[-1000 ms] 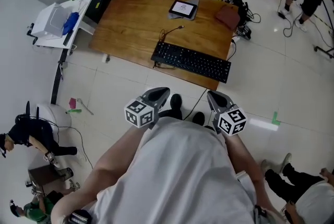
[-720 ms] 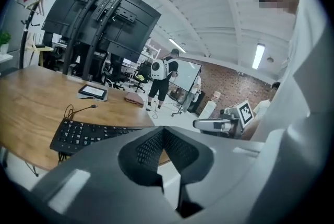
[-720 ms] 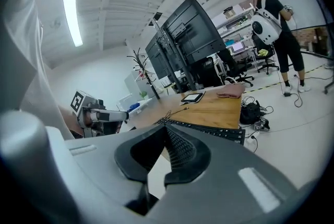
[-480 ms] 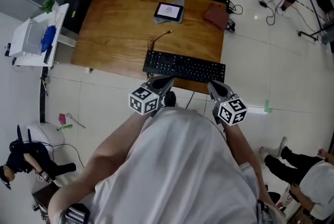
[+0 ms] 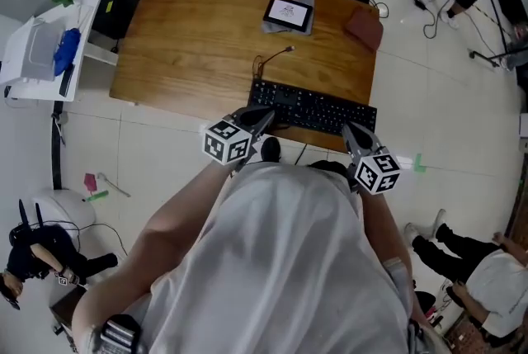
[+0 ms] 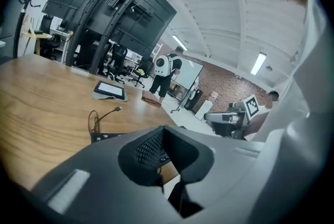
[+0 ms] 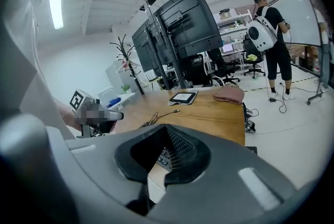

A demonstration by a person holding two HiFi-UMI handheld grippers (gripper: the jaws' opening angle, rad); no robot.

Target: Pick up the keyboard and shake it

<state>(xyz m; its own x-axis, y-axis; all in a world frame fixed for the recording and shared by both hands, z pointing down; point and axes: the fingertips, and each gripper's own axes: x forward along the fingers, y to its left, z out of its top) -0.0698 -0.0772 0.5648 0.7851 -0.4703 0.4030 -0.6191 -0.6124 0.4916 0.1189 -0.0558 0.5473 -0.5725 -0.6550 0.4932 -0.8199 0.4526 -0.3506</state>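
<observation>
Left gripper [image 5: 262,116]: the jaws are pressed together with nothing between them. It is held just short of the keyboard's near left corner.
Right gripper [image 5: 351,132]: it is likewise closed and empty, and is held at the near edge by the keyboard's right end.
Keyboard [image 5: 313,107]: black and not yet lifted, it is laid flat along the near edge of the table [image 5: 190,39], just ahead of both grippers.
Cable [image 5: 268,62]: a loop is seen at the keyboard's far left corner. The plug end is left loose on the wood.
Step in hand: the approach is judged to be under way — no grip is made yet.
Doing it well: both jaws should be opened first. One end of the keyboard is best taken in each gripper, with the thin edge seated fully between the pads. An even lift is advised, so that neither end is tilted out of its grip. The shaking is better done clear of the table, with the loose cable watched.
Table top: a tablet [image 5: 288,12] is set on a grey cloth near the far edge. A reddish-brown pouch [image 5: 365,28] is placed at the far right corner.
Room: a pale tiled floor [image 5: 165,154] is seen all round. A white cart [image 5: 37,55] is parked to the left — dark monitors [image 7: 177,30] are mounted beyond the table. A person with a white backpack [image 7: 266,35] is seen standing well off.
</observation>
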